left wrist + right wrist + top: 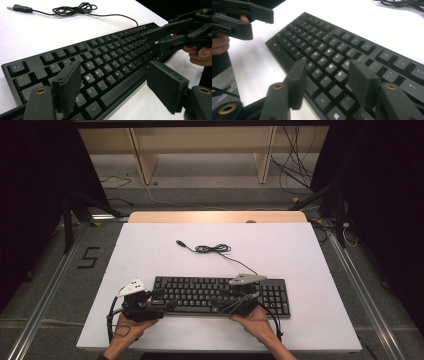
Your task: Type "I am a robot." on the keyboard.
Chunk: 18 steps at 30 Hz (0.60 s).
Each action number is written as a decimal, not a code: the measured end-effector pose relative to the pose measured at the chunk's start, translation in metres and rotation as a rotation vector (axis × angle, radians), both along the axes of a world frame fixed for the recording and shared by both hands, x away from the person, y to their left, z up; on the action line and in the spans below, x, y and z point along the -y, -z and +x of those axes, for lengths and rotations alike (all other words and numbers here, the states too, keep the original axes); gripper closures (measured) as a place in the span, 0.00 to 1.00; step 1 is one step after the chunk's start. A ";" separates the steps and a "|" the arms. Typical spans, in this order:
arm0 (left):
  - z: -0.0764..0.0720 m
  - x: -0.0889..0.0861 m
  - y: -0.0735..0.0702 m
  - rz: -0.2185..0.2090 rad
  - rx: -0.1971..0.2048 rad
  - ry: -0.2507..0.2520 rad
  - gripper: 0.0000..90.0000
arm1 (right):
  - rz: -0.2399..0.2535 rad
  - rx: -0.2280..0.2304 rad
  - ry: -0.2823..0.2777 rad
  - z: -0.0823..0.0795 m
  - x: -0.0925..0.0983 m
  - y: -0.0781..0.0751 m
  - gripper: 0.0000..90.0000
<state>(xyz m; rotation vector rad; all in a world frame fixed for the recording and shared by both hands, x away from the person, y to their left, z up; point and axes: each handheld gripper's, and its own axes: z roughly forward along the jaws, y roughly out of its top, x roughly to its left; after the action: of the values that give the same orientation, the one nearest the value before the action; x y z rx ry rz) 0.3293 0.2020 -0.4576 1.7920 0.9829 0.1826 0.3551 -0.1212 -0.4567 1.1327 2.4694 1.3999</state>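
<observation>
A white desk (150, 255) with a strip of pale wood (215, 216) along its far edge stands on a grey floor (395, 270). Beyond it, the pale wooden legs (142, 162) of a piece of furniture rise from the floor, with loose black cables (295, 175) strewn to their right. A black figure 5 (89, 257) is marked on the floor left of the desk, beside a metal rail (47, 295); another rail (367, 295) runs along the right.

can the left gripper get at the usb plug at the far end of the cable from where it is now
Probably yes. The left gripper hovers open at the keyboard's near left edge, and the usb plug lies beyond it on bare white table. Only the low keyboard lies between, so reaching over looks feasible.
</observation>
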 end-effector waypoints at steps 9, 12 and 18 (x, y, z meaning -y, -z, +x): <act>-0.003 -0.003 0.002 0.002 0.001 -0.003 0.30 | -0.047 0.004 0.012 0.000 -0.001 0.003 0.81; -0.004 -0.003 0.002 0.005 0.003 0.000 0.30 | -0.058 0.001 0.011 0.000 -0.001 0.005 0.89; -0.006 -0.003 0.001 -0.002 0.008 0.001 0.30 | -0.089 -0.003 0.001 -0.001 -0.004 0.009 1.00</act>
<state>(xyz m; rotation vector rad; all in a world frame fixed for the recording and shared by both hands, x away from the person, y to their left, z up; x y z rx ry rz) 0.3229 0.2052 -0.4590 1.7891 0.9760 0.1876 0.3542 -0.1176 -0.4653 1.1193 2.5051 1.2749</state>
